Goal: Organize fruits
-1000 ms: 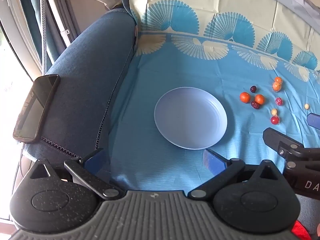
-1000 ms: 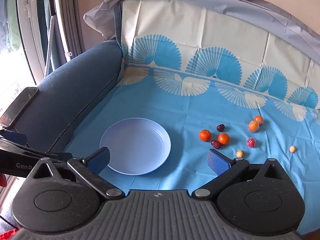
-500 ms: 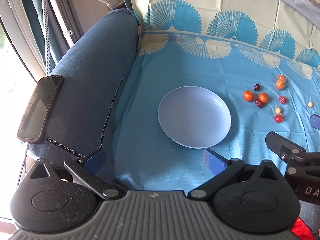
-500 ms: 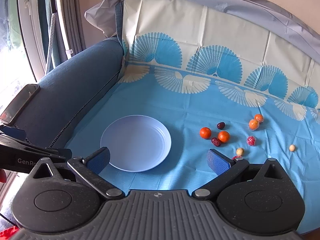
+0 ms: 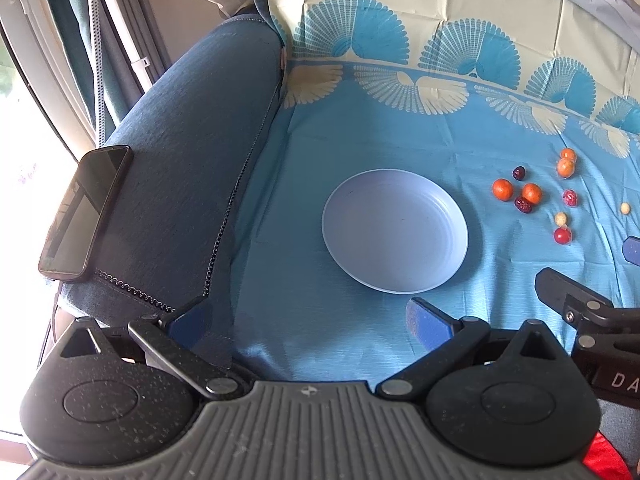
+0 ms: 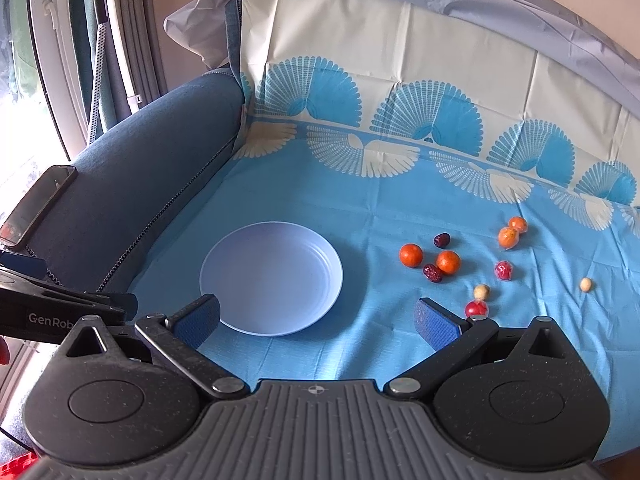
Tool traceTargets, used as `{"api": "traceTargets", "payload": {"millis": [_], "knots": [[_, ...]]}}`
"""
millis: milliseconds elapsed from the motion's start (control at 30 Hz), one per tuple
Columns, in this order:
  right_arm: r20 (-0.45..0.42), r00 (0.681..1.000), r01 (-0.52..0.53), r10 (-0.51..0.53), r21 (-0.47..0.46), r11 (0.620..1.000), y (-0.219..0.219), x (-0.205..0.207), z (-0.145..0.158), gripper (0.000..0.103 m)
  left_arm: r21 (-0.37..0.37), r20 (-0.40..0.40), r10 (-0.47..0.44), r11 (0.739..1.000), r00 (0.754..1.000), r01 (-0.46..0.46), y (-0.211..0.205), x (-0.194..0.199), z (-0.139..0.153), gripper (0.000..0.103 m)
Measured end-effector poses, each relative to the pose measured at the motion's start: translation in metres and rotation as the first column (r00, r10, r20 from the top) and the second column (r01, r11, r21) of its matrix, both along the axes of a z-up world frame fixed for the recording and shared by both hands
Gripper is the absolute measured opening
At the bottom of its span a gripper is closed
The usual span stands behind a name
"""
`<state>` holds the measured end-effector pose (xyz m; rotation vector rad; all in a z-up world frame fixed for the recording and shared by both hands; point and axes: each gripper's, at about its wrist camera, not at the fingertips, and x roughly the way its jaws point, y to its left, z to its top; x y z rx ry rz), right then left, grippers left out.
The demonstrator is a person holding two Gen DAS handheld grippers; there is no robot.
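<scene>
An empty pale lilac plate (image 5: pixel 395 236) (image 6: pixel 271 278) lies on the blue patterned cloth. To its right several small fruits are scattered: orange ones (image 6: pixel 411 255) (image 5: pixel 502 189), dark red dates (image 6: pixel 433 273), a small red fruit (image 6: pixel 476 308) (image 5: pixel 562 235) and pale round ones (image 6: pixel 481 291). My left gripper (image 5: pixel 304 322) hangs open in front of the plate, empty. My right gripper (image 6: pixel 318 318) is open too, empty, with its right finger close to the small red fruit.
A blue sofa armrest (image 5: pixel 180 152) rises at the left with a black phone (image 5: pixel 86 212) lying on it. The cloth (image 6: pixel 400 184) climbs the sofa back behind. Window and curtains stand far left. The right gripper's arm (image 5: pixel 588 308) shows at the left view's right edge.
Both grippers have drawn back and tilted slightly, so plate and fruits sit a little farther away in view. Nothing was picked up; both stay open.
</scene>
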<state>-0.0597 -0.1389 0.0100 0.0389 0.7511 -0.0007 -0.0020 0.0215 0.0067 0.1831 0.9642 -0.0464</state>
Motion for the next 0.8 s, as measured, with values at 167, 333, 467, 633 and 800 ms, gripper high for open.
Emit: {"api": "traceTargets", "payload": {"millis": [167, 333, 467, 633, 800], "knots": [[-0.003, 1.0, -0.005, 0.005, -0.001, 1.0, -0.001, -0.0007, 0.0001, 0.103, -0.002, -0.003, 0.001, 1.0, 1.0, -0.001, 0.0002, 0.0004, 0.0007, 0.103], [-0.013, 1.0, -0.012, 0.012, -0.006, 1.0, 0.0002, 0.0014, 0.0008, 0.103, 0.002, -0.004, -0.002, 1.0, 1.0, 0.002, 0.0, -0.0002, 0.0007, 0.103], [-0.013, 1.0, -0.011, 0.011, -0.008, 1.0, 0.0005, 0.001, 0.0004, 0.103, 0.0, -0.004, -0.001, 1.0, 1.0, 0.001, 0.0001, -0.0008, 0.0012, 0.103], [-0.015, 1.0, -0.007, 0.007, -0.007, 1.0, 0.0014, 0.0011, 0.0008, 0.103, 0.001, -0.001, -0.003, 1.0, 1.0, 0.003, 0.0004, -0.0009, 0.0014, 0.103], [-0.015, 1.0, -0.008, 0.008, -0.006, 1.0, 0.0011, 0.0002, 0.001, 0.103, -0.003, -0.001, -0.001, 1.0, 1.0, 0.001, 0.0014, -0.0009, 0.0027, 0.103]]}}
